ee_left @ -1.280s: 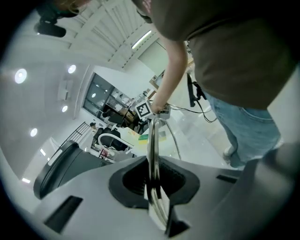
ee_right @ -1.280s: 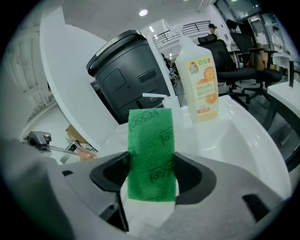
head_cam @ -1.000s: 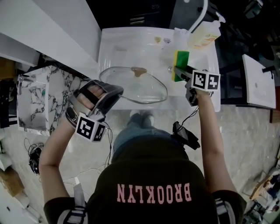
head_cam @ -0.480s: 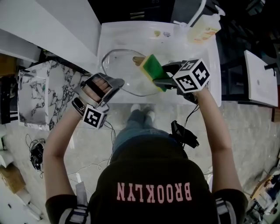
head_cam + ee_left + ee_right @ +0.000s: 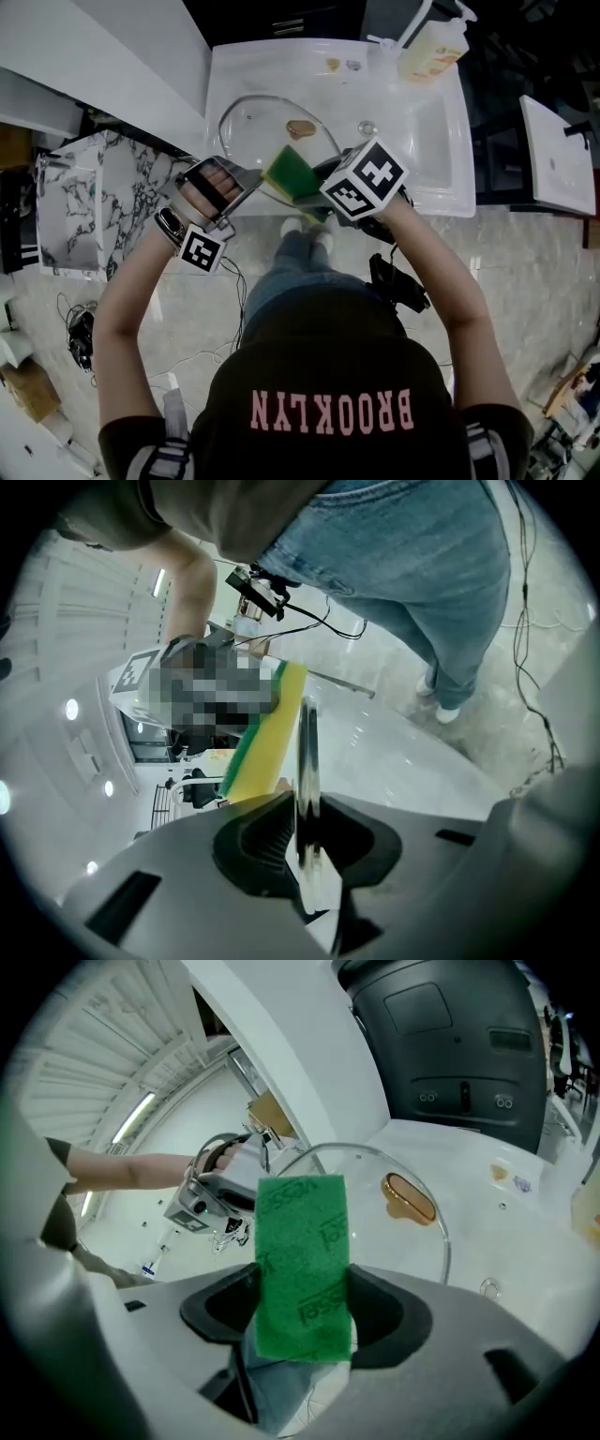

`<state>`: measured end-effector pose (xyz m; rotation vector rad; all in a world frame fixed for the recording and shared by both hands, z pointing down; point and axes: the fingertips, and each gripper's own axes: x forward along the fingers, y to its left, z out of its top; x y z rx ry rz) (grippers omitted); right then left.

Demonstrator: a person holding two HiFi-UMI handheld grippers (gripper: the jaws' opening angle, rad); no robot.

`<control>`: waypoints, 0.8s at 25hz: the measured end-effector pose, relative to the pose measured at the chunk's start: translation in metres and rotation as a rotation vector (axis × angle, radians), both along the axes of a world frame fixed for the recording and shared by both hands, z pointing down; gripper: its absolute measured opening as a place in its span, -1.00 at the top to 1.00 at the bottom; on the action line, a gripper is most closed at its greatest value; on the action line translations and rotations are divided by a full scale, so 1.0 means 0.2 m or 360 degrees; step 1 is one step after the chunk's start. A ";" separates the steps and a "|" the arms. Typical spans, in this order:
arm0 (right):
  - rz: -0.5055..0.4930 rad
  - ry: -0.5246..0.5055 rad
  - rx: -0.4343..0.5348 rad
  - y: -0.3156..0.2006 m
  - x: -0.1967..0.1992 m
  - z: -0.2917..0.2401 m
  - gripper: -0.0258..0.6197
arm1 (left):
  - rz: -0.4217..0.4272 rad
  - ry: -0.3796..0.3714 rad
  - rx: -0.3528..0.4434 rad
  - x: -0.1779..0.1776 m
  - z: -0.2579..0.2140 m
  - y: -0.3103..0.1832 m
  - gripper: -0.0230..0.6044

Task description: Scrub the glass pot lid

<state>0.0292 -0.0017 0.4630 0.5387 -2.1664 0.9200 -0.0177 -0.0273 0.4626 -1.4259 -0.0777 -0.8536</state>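
My left gripper (image 5: pixel 236 186) is shut on the near left rim of the glass pot lid (image 5: pixel 267 127), which it holds tilted over the white sink (image 5: pixel 427 117). The lid's brown knob (image 5: pixel 301 127) faces up. In the left gripper view the rim (image 5: pixel 307 752) runs edge-on between the jaws of my left gripper (image 5: pixel 309 846). My right gripper (image 5: pixel 314 183) is shut on a green and yellow sponge (image 5: pixel 289 172), pressed at the lid's near edge. Seen from the right gripper view, the sponge's green face (image 5: pixel 302 1260) stands between the jaws of that gripper (image 5: pixel 302 1309), the lid (image 5: pixel 375 1218) behind it.
A soap dispenser bottle (image 5: pixel 429 49) stands at the sink's far right corner. The drain (image 5: pixel 367 127) shows in the basin. A marble-patterned box (image 5: pixel 70 202) sits to the left, below a white counter (image 5: pixel 122 56). Cables (image 5: pixel 75 337) lie on the floor.
My right gripper carried the sponge from the sink's right side leftward and nearer, onto the lid's near edge. The left gripper turned the lid toward the sink's far left.
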 end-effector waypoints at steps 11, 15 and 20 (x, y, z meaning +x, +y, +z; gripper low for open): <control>-0.0100 0.0119 0.0020 0.06 -0.06 0.13 0.06 | -0.0044 0.0013 -0.0051 -0.08 0.11 0.02 0.70; -0.0237 0.0122 -0.0016 0.06 -0.05 0.17 0.06 | -0.0052 0.0049 -0.0051 -0.11 0.13 0.02 0.70; -0.0319 0.0163 -0.0063 0.02 0.04 0.26 0.06 | -0.0069 0.0050 -0.0071 -0.15 0.18 0.00 0.67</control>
